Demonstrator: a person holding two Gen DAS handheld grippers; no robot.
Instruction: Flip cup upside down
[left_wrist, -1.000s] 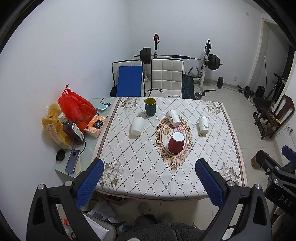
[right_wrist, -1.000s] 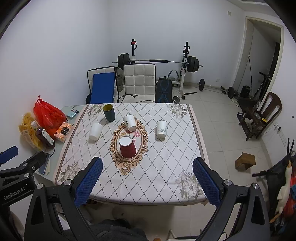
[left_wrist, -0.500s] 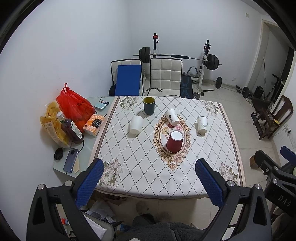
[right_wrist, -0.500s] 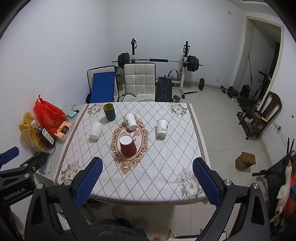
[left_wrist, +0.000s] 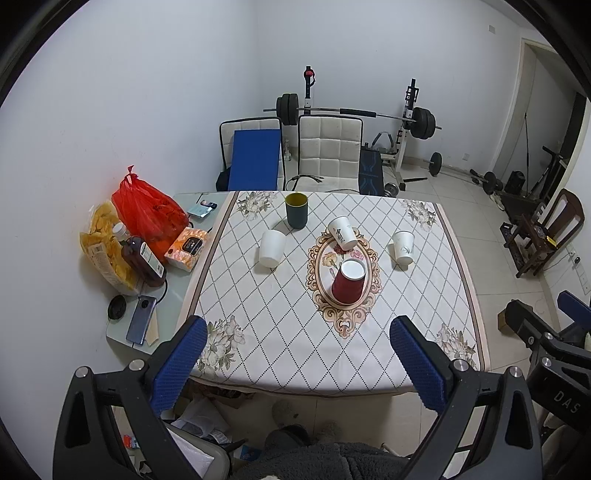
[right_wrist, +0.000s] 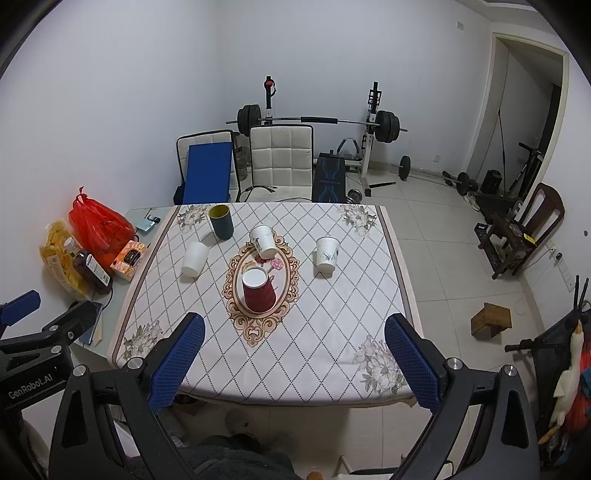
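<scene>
A red paper cup (left_wrist: 348, 281) stands upright, mouth up, on the oval medallion in the middle of the tablecloth; it also shows in the right wrist view (right_wrist: 258, 290). Behind it stand a white printed cup (left_wrist: 343, 232), a white cup at the right (left_wrist: 403, 246), a plain white cup at the left (left_wrist: 272, 248) and a dark green mug (left_wrist: 296, 210). My left gripper (left_wrist: 299, 363) is open and empty, held high over the near table edge. My right gripper (right_wrist: 295, 358) is open and empty, also high above the near edge.
A side table at the left holds a red bag (left_wrist: 149, 211), a snack bag, a bottle, a tissue box (left_wrist: 186, 249) and a phone (left_wrist: 141, 319). Two chairs (left_wrist: 328, 153) and a barbell rack stand behind the table. A wooden block (right_wrist: 491, 319) lies on the floor at the right.
Both views have shifted slightly: the table sits a little higher and farther in the frame. The cups have not moved and both grippers stay open.
</scene>
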